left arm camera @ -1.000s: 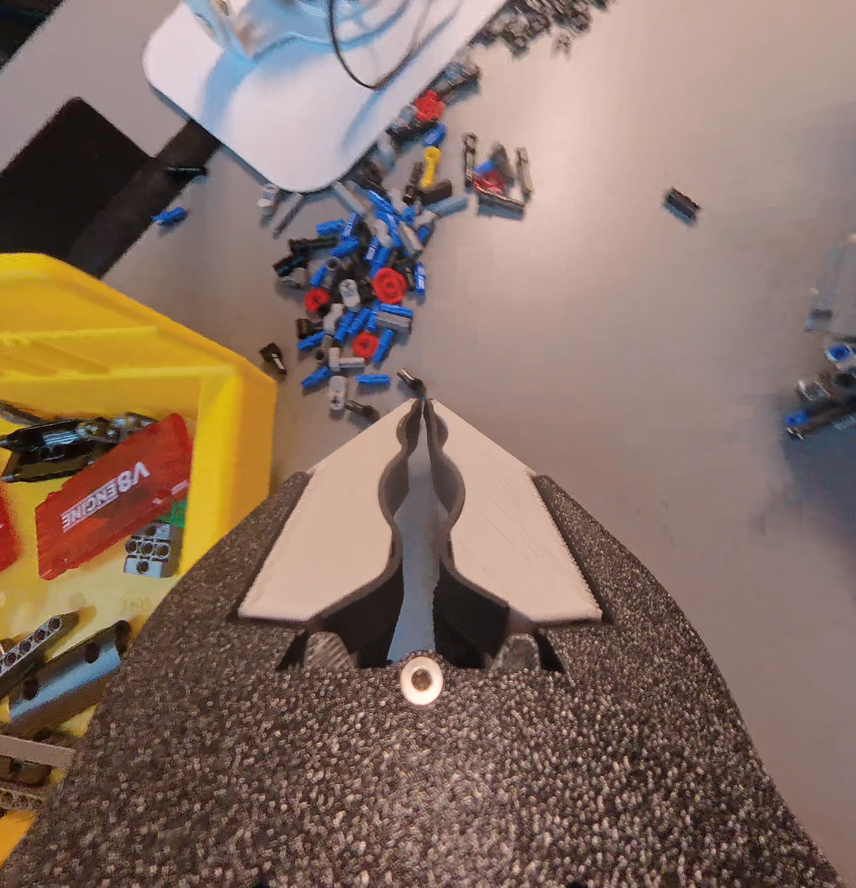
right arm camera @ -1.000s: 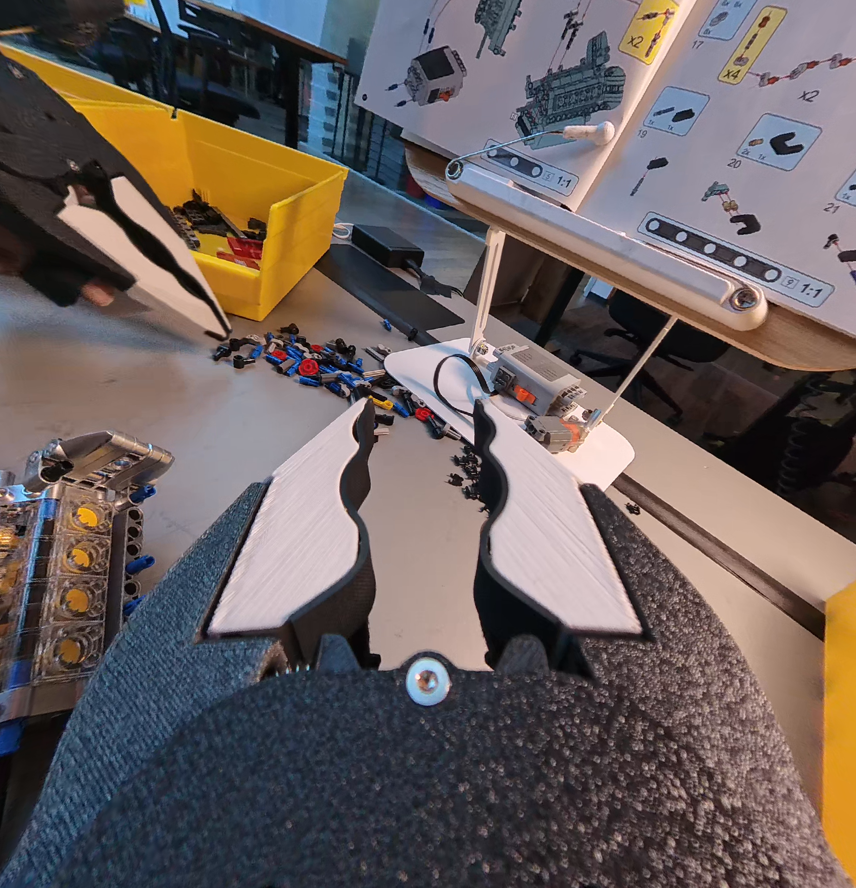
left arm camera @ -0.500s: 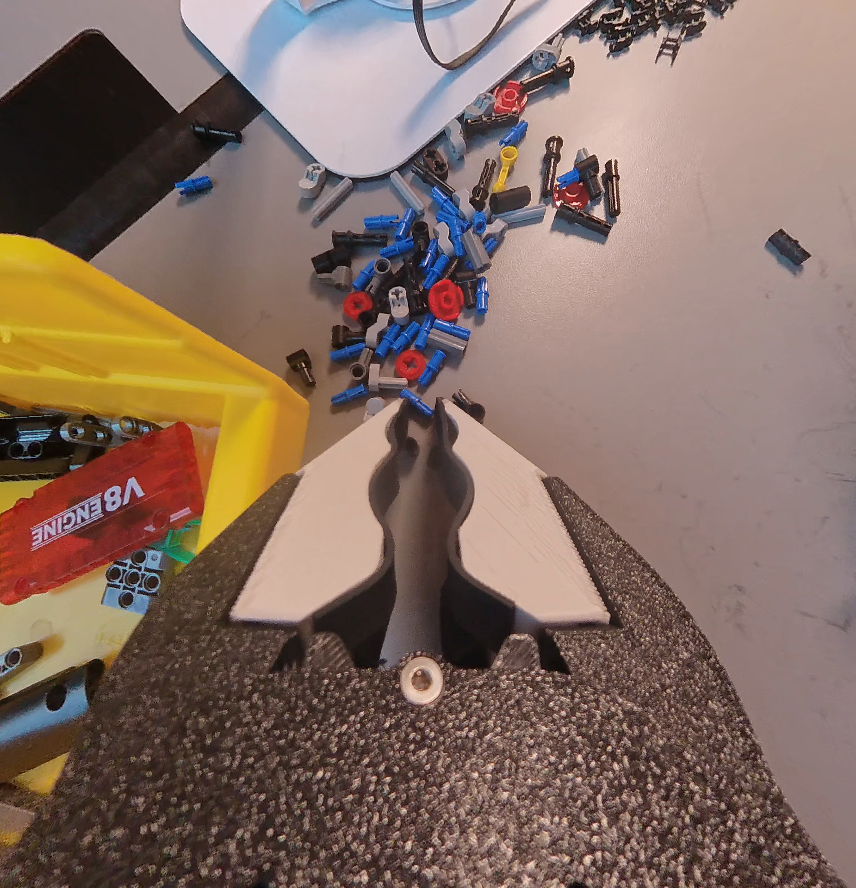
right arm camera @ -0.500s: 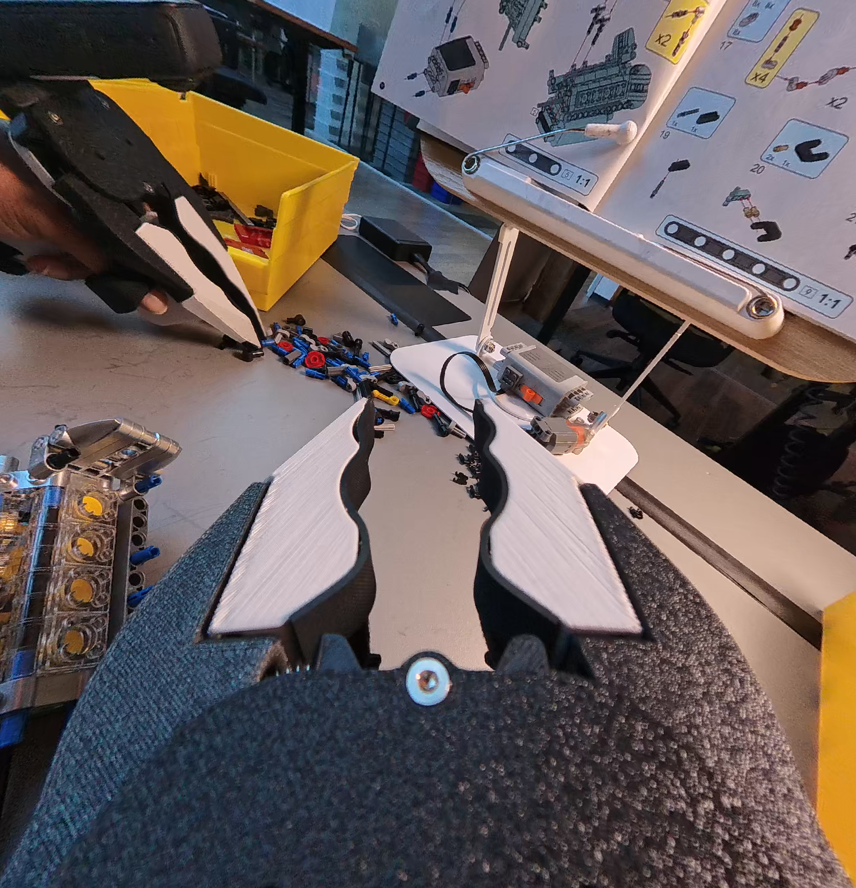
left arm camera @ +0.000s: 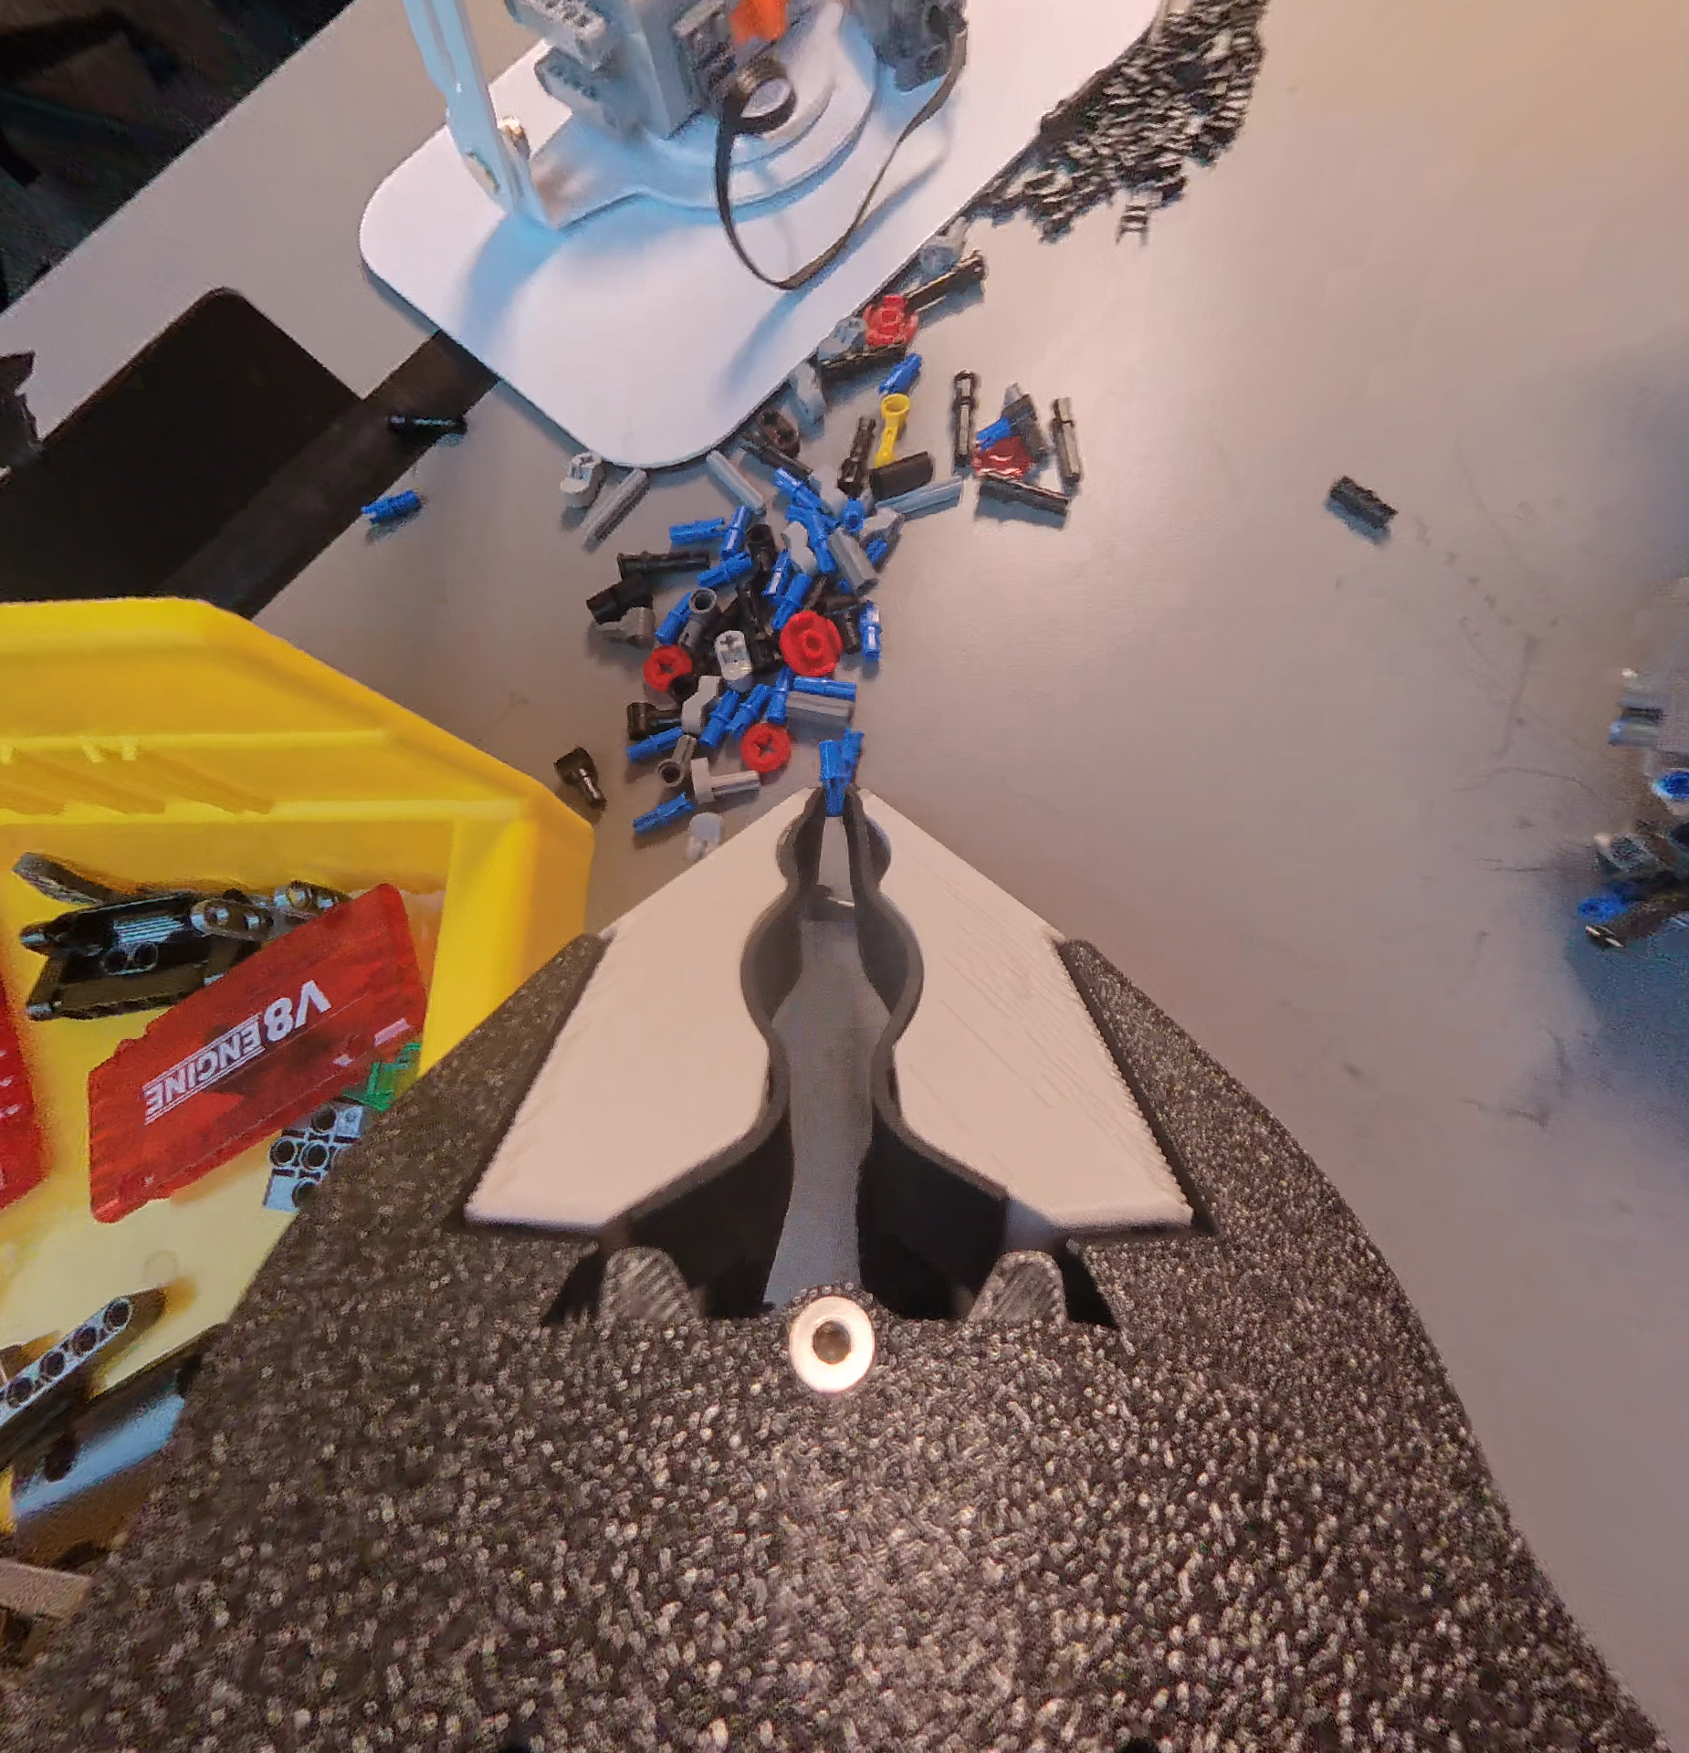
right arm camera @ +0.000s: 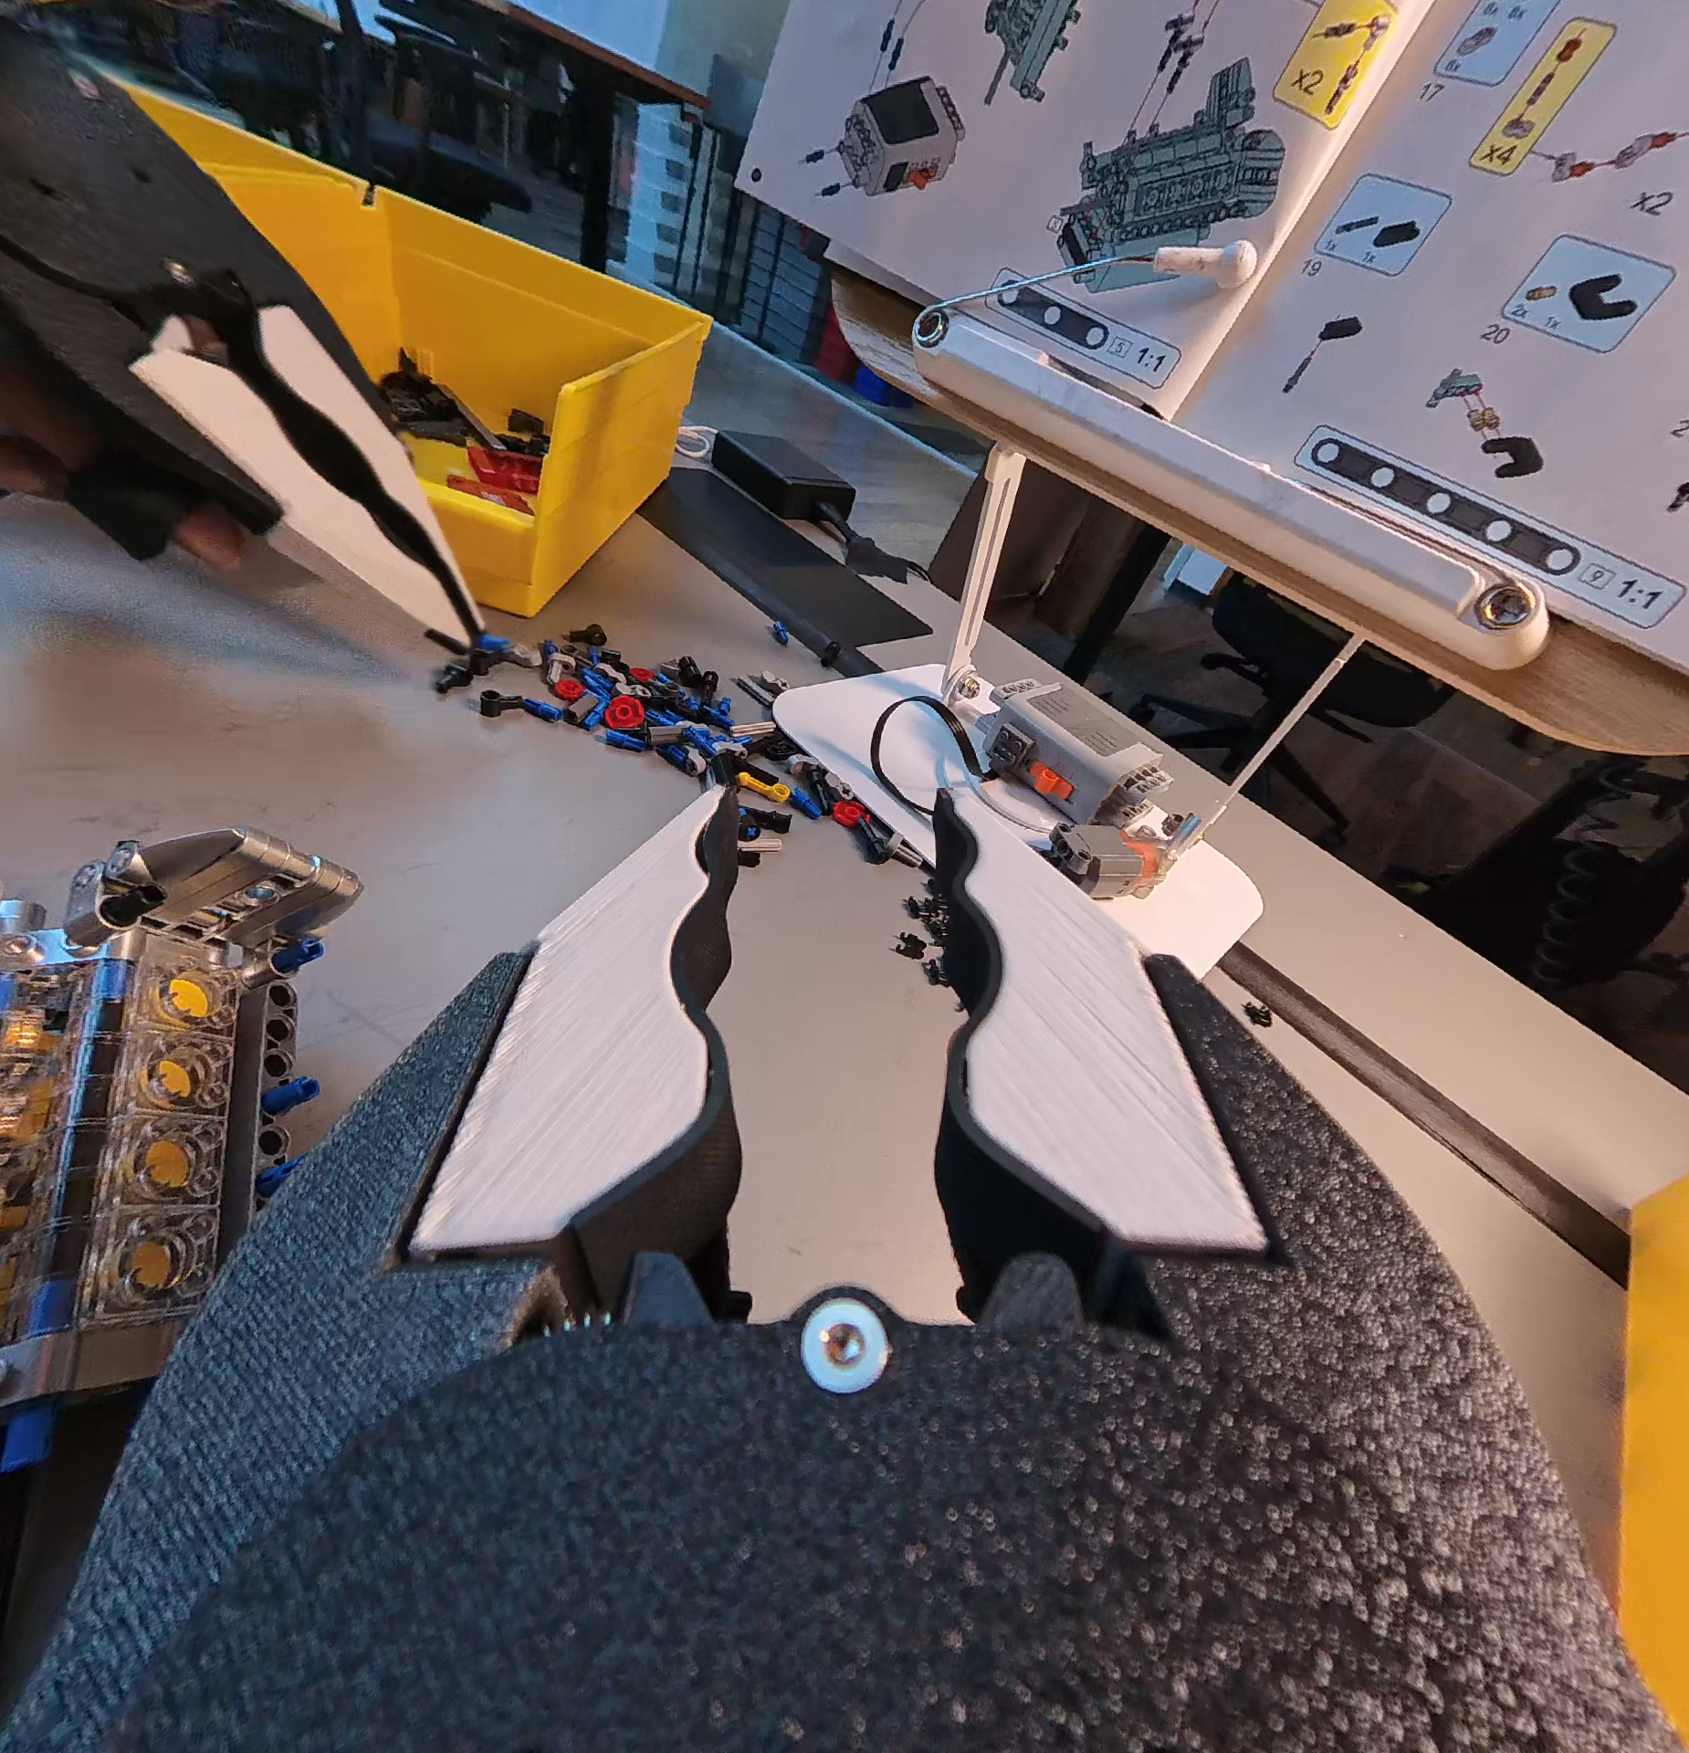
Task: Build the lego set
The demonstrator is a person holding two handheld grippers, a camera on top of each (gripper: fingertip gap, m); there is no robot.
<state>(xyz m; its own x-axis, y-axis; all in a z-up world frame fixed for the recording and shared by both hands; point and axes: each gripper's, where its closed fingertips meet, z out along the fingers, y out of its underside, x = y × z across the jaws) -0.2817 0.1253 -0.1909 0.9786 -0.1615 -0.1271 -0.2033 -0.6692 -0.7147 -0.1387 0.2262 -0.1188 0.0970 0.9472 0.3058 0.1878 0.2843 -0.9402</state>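
Observation:
My left gripper [left arm camera: 833, 802] is shut on a small blue pin [left arm camera: 837, 766] that sticks out past its tips. It is at the near edge of a heap of small blue, black, grey and red pieces [left arm camera: 755, 645] on the grey table. In the right wrist view the left gripper [right arm camera: 466, 634] is held by a hand, tips low over the table, with the blue pin [right arm camera: 488, 647] in them. My right gripper [right arm camera: 833, 816] is open and empty above the table. It points at the far end of the heap [right arm camera: 670, 721].
A yellow bin [left arm camera: 253, 721] with red and black parts stands left of the heap. A white stand base [left arm camera: 632, 313] carries a grey battery box [right arm camera: 1068, 740] and an instruction booklet [right arm camera: 1296, 190]. A partly built engine model [right arm camera: 110, 1072] sits left of my right gripper. Another yellow bin [right arm camera: 1675, 1423] is at the right edge. The tips of one gripper are about 20 cm away from the tips of the other.
The left gripper, shut a second ago with a small black piece at its tips, opened slightly at the heap's edge and then closed on the blue pin. The right gripper barely moved.

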